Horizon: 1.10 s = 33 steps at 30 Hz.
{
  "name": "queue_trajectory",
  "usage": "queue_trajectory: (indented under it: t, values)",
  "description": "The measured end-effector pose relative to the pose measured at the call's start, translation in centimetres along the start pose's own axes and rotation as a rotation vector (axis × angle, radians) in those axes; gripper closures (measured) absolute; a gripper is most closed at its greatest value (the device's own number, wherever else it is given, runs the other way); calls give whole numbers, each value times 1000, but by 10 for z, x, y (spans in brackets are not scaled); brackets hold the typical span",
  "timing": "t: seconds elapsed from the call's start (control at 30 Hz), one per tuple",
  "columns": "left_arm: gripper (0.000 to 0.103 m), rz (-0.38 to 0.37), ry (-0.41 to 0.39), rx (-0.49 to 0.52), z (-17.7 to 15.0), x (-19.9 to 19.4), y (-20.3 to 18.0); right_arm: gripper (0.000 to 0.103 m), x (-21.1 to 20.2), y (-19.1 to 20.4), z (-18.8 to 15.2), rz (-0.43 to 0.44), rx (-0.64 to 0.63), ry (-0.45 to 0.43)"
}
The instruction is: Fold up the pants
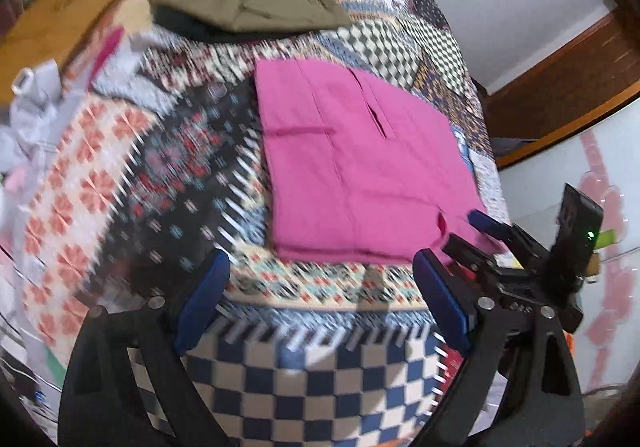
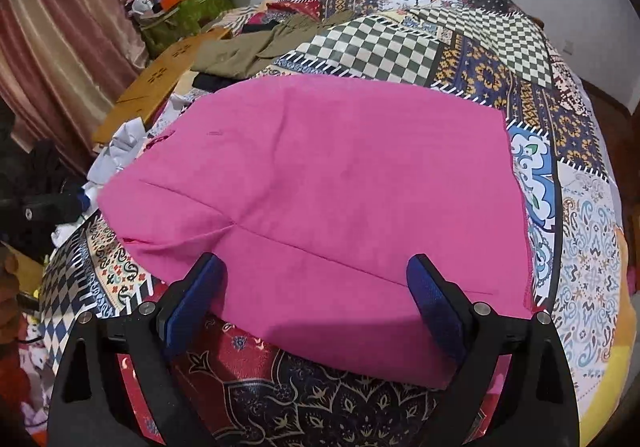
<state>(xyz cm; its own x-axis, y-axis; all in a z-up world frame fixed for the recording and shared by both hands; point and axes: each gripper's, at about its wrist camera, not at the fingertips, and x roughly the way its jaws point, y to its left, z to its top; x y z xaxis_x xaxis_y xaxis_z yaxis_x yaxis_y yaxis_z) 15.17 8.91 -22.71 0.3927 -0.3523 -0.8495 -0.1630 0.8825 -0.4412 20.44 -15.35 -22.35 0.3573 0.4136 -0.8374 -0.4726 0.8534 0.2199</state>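
- The left gripper (image 1: 320,267) has its blue-padded fingers (image 1: 204,299) spread wide and holds nothing; between them only the patterned bedspread (image 1: 120,175) shows.
- The near edge of the pink pants (image 1: 360,159) lies just beyond these fingertips, a little to the right of them.
- The right gripper (image 2: 316,267) is spread wide too and grasps nothing. Its fingers (image 2: 432,299) stand over the near part of the pink pants (image 2: 320,187); if they touch the cloth, I cannot tell.
- In the left wrist view the right gripper (image 1: 464,231) appears at the near right corner of the pants, one blue tip over the cloth.
- The pants lie flat on the bedspread (image 2: 580,247), folded into a thick, almost square packet. In the left wrist view its long axis goes away from the camera and leans a little to the left. One seam and a pocket slit go along this axis.
- In the right wrist view a crease crosses the packet from left to right, near the fingers.
- Farther on the bed lie olive-green clothes (image 1: 248,3), well apart from the pants.
- At the left edge of the bed are a wooden board (image 2: 160,79) and a heap of crumpled clothes (image 2: 116,151).
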Motion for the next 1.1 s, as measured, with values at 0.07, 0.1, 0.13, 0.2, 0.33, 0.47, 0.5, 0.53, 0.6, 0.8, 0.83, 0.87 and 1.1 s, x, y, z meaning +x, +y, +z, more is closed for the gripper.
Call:
queue_trajectory:
  t: [0.07,0.1,0.13,0.2,0.33,0.47,0.5,0.53,0.6,0.8,0.83,0.87,1.1]
  values:
    - [10,-33,22,-16,-3,4,0,10,-1,-1,0,5,-4,1]
    - [10,-35,17,-21,-5,4,-2,10,-1,1,-1,4,-8,-2]
    - [10,-46,17,-22,-6,4,-4,10,-1,1,-2,2,-12,-4]
    - [10,-103,30,-43,-7,4,-5,10,-2,1,-3,6,-10,-6]
    - [10,-170,52,-79,-1,12,-9,9,-2,0,-4,19,-5,-10]
    - [9,-195,47,-121,12,25,-12,8,-2,1,-5,22,-4,-13]
    - [9,-207,32,-131,15,28,-12,8,-2,1,-5,22,-4,-13]
    - [9,-210,20,-138,17,30,-12,8,-2,0,-5,22,-4,-13]
    - [17,-194,-7,-149,20,33,-13,8,-2,0,-5,24,-3,-13]
    - [71,-1,-68,-144,26,35,-20,8,-2,-1,-6,30,-3,-13]
    - [73,9,-76,-144,26,34,-21,8,-2,-1,-6,30,-3,-13]
    - [76,17,-82,-139,26,33,-20,8,-2,-1,-6,30,-3,-12]
    - [81,135,-178,-5,24,10,-22,11,-18,-14,-6,100,66,-33]
